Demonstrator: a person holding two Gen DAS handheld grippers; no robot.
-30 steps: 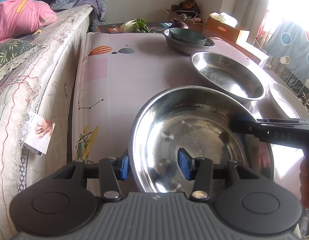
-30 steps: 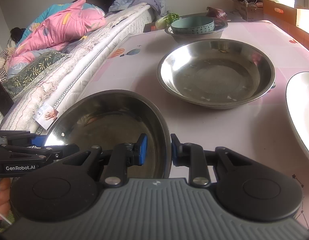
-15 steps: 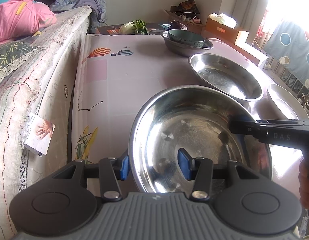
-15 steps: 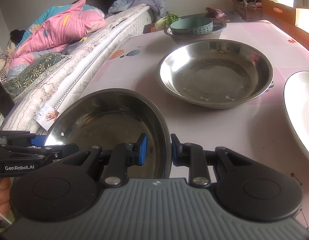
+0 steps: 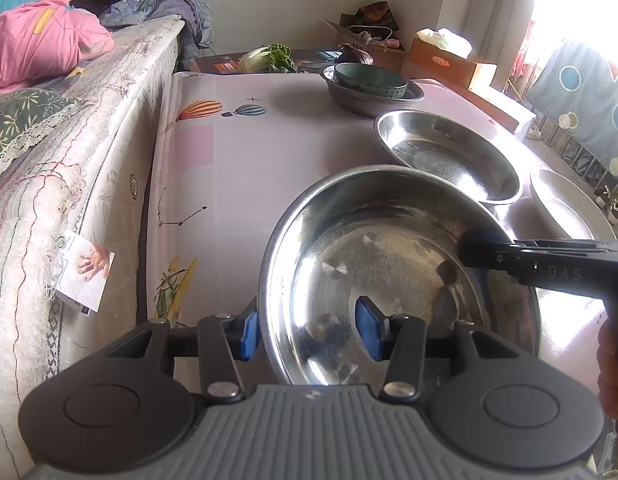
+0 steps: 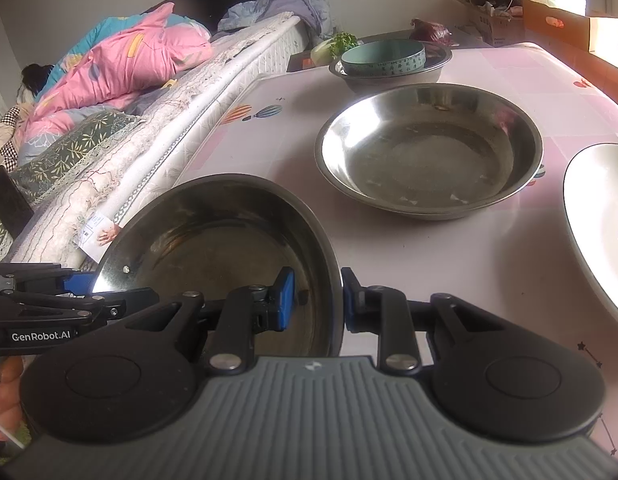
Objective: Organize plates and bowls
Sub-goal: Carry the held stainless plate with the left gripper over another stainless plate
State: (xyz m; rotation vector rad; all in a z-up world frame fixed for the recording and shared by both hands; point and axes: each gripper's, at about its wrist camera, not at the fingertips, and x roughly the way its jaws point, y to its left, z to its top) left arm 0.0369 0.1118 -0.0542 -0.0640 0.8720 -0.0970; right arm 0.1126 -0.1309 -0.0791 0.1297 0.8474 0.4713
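- Steel basin [image 5: 389, 264] at near table [image 5: 237, 168] edge, straddled at its rim by both grippers.
- Left gripper [image 5: 307, 330]: moderately open, rim between pads, contact unclear.
- Right gripper [image 6: 319, 300]: narrow, clamped on rim.
- Second steel basin [image 6: 429, 148] beyond; white plate [image 6: 597, 220] at right.

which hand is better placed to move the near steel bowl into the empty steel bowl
Right, probably: the right claw pinches the near steel bowl on the rim side nearest the empty steel bowl; the left claw sits farther away.
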